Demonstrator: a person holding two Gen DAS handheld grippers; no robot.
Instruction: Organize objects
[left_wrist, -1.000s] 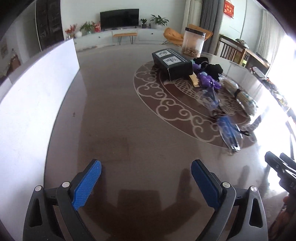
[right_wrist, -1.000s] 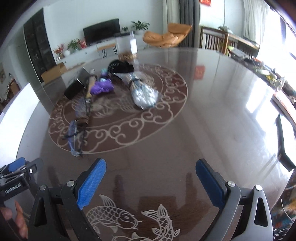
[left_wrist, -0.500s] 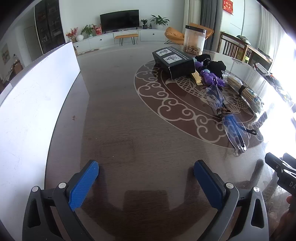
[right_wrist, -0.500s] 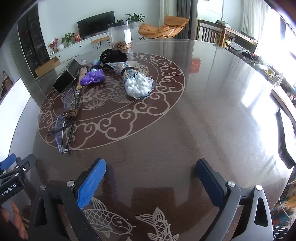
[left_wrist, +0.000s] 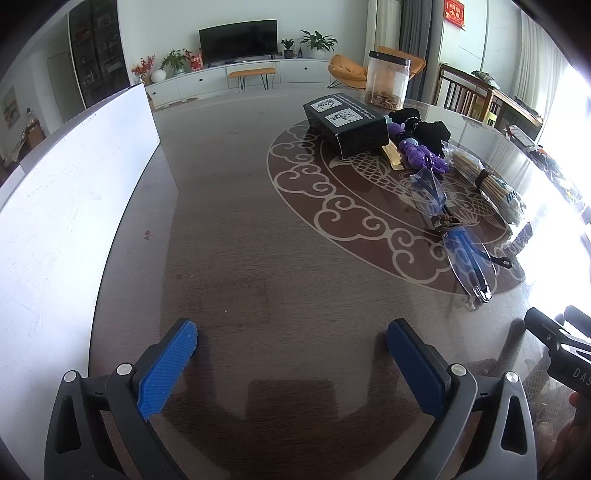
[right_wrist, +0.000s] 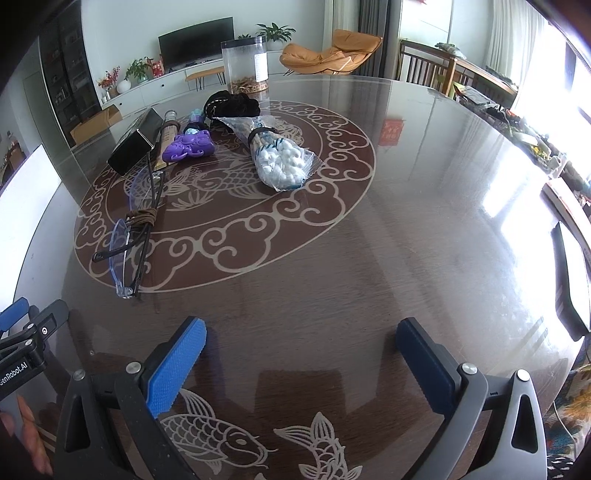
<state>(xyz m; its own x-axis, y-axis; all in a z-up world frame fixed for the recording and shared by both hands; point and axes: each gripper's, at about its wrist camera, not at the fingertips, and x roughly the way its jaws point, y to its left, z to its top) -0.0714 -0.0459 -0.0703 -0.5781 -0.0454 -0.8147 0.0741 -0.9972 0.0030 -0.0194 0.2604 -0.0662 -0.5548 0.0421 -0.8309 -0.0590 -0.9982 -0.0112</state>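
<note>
- Round dark wooden worktop (right_wrist: 369, 258) under glass, scroll-and-fish inlay, in a living room; white board (left_wrist: 74, 206) stood at its left edge.
- We held the left hand-held gripper (left_wrist: 291, 347) and the right hand-held gripper (right_wrist: 301, 343) low over bare wood, both spread wide and empty, well apart from the clutter.
- Objects lay grouped on the inlay: black box (left_wrist: 347, 125), purple toy (right_wrist: 190, 146), bagged white cotton swabs (right_wrist: 280, 162), blue-tinted glasses (right_wrist: 125, 236), black cloth (right_wrist: 231, 103), clear jar (right_wrist: 245, 64) behind.
- We judged sorting not yet begun; the next move called for reaching forward, probably to the nearest glasses.
- Writing read: "GenRobot.AI" on the left tool's side; box labels and red reflection illegible.
</note>
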